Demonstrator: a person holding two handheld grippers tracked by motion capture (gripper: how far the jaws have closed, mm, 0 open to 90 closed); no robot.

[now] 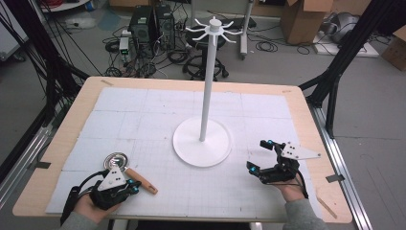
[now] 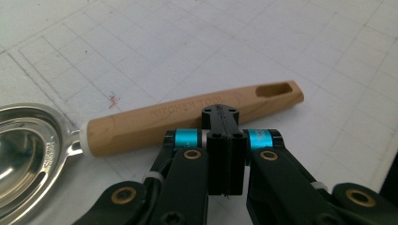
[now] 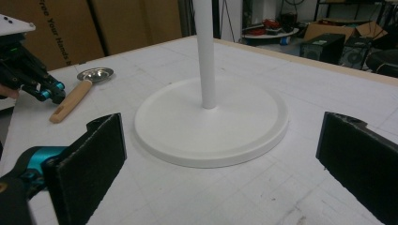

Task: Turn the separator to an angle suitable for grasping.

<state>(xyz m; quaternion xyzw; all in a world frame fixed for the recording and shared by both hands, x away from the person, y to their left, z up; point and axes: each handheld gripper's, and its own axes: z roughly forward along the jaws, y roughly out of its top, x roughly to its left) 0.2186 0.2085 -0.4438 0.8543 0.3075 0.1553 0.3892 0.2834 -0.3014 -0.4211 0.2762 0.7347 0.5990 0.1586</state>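
L tool (image 2: pixel 224 123) (jaws shut) w/ tips just beside strainer handle (image 2: pixel 187 123).

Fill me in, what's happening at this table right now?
A person holds a gripper in each hand. The left gripper is shut, empty, right beside the wooden handle of a small metal strainer lying on the white mat. The right gripper is open near the base of the white hook stand. Nothing is lifted yet.

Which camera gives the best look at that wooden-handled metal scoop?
The left gripper view: the scoop is close enough to read lettering on its handle. The high view shows it whole but small by the left tool; the right gripper view shows it far off.
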